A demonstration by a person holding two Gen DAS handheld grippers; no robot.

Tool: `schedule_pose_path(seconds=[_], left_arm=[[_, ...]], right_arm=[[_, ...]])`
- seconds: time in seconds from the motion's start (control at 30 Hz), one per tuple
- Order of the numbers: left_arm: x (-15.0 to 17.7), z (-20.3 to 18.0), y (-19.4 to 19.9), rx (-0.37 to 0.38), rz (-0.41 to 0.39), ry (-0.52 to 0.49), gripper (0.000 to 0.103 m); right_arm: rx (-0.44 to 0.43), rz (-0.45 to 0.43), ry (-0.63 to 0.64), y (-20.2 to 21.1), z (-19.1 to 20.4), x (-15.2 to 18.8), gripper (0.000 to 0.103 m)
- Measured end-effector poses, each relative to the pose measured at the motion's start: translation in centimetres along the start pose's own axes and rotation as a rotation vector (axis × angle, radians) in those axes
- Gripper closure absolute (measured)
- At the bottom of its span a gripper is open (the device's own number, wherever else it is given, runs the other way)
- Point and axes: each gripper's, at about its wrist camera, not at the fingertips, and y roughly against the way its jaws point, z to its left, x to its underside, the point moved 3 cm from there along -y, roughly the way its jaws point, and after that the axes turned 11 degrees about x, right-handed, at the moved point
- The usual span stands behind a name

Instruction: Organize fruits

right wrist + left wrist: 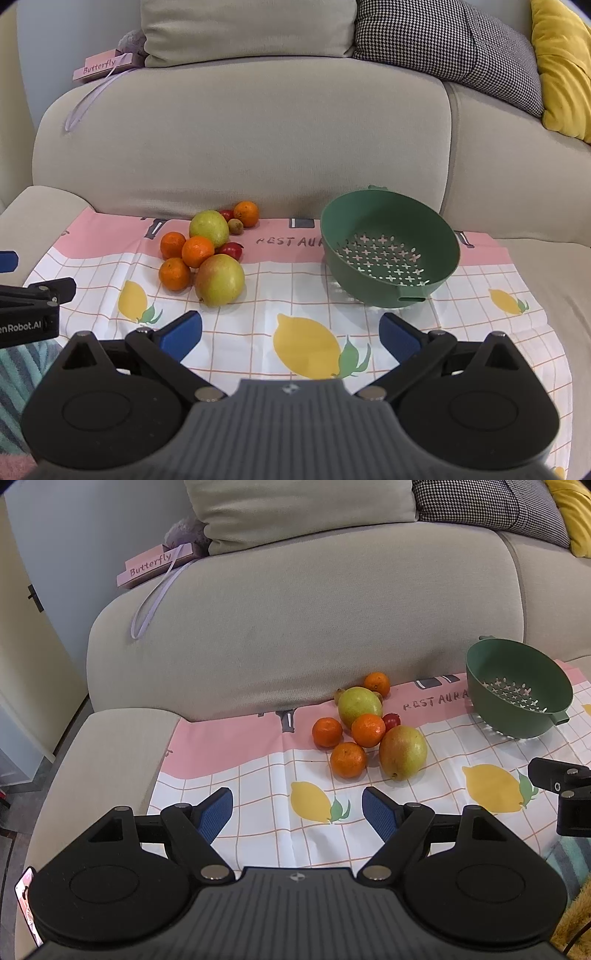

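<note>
A pile of fruit lies on a patterned cloth (229,757) (280,288) on the sofa seat: several oranges (347,759) (174,273), two green-red pears (402,752) (220,279), small red fruits (232,250) and a kiwi (235,226). A green colander (517,690) (391,243) stands empty to the right of the pile. My left gripper (297,812) is open, short of the fruit, with nothing between its blue pads. Over the cloth's printed lemon, my right gripper (290,332) is also open and holds nothing.
The beige sofa back (295,609) rises right behind the fruit. Cushions (443,40) lean along its top, and a pink "Butterfly" box (155,566) sits on the left arm. A phone (27,904) shows at the lower left edge.
</note>
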Motion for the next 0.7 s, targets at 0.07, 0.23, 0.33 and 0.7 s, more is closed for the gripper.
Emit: schedule_pose_path(seconds=[0.07, 0.23, 0.33, 0.7], left_arm=[[0.0, 0.0, 0.0, 0.002, 0.001, 0.003, 0.01], [0.0, 0.0, 0.0, 0.002, 0.001, 0.004, 0.01], [0.0, 0.0, -0.1, 0.001, 0.005, 0.006, 0.01], [0.2, 1.1, 0.2, -0.001, -0.005, 0.044, 0.01]], right_arm=[[-0.001, -0.001, 0.001, 0.0, 0.0, 0.0, 0.004], [-0.003, 0.001, 0.002, 0.0, 0.0, 0.0, 0.004], [-0.007, 0.001, 0.0, 0.0, -0.1, 0.0, 0.004], [-0.042, 0.008, 0.024, -0.1, 0.7, 0.3, 0.004]])
